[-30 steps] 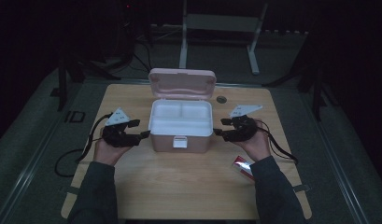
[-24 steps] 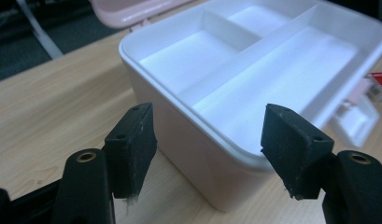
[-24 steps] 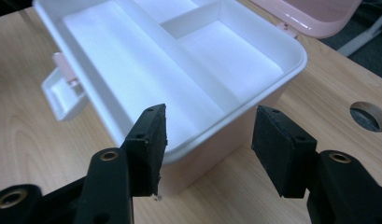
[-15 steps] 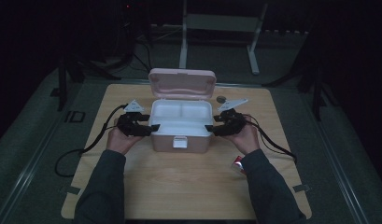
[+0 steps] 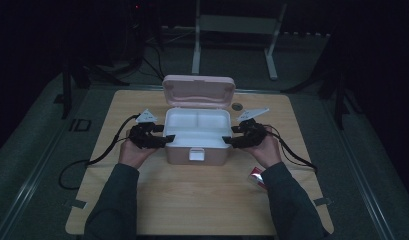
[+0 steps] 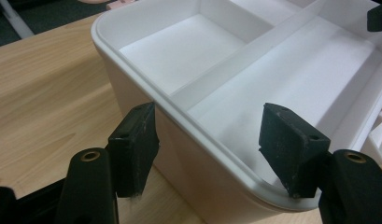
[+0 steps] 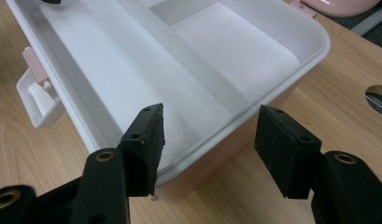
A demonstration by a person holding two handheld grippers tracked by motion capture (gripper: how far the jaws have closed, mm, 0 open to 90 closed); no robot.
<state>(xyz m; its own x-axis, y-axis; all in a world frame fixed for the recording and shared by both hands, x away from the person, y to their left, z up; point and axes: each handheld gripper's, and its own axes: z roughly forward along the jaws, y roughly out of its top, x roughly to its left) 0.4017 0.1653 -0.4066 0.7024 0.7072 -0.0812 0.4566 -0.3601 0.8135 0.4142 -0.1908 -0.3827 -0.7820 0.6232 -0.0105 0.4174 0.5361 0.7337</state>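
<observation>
Box [image 5: 196, 137]: pink, lid up, mid-desk [image 5: 192, 205], white tray inside empty.
Left hand-held gripper [image 6: 209, 140]: spread, straddling the box's left wall; jaws just closing in, pads not yet pressing.
Right hand-held gripper [image 7: 209, 140]: spread, straddling the right wall.
Why: likely a two-sided grip for lifting.

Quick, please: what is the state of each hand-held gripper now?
Left hand-held gripper: open, astride the lunch box wall, jaws just closing slightly.
Right hand-held gripper: open, astride the opposite wall.

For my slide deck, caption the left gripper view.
Left gripper open, jaws straddling the white rim of the lunch box.
</observation>
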